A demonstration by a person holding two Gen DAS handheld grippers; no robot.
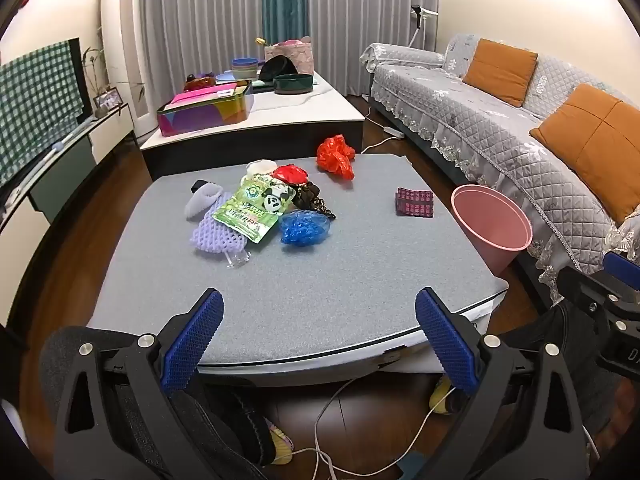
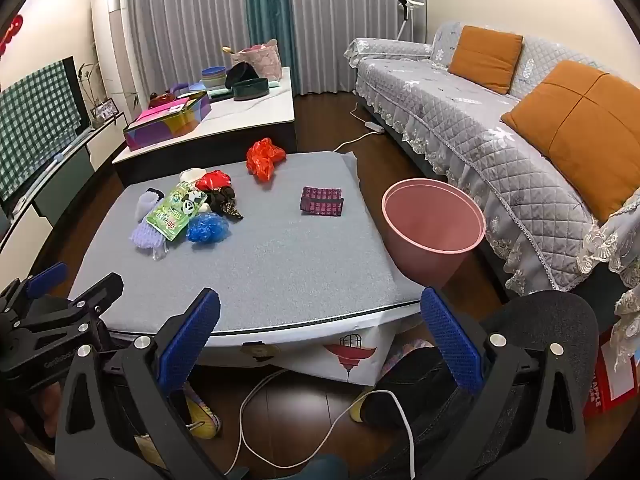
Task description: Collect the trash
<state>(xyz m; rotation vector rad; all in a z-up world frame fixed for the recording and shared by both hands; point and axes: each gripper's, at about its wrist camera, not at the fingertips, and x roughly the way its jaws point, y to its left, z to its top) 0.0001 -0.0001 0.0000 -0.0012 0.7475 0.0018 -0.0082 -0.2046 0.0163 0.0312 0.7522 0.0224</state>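
While untouched, trash [image 1: 264,208] beside bin [image 1: 494,224]

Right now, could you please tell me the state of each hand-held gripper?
Left hand-held gripper: open, holding nothing.
Right hand-held gripper: open, holding nothing.

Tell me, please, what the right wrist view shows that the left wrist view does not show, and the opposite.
Only the right wrist view shows the red box on the floor under the sofa's edge and the lantern print on the table's side. Only the left wrist view shows the clear plastic piece sharply, below the purple foam net. Both show the pink bin, the trash pile with the green panda pouch, the red bag, and both grippers open and empty.
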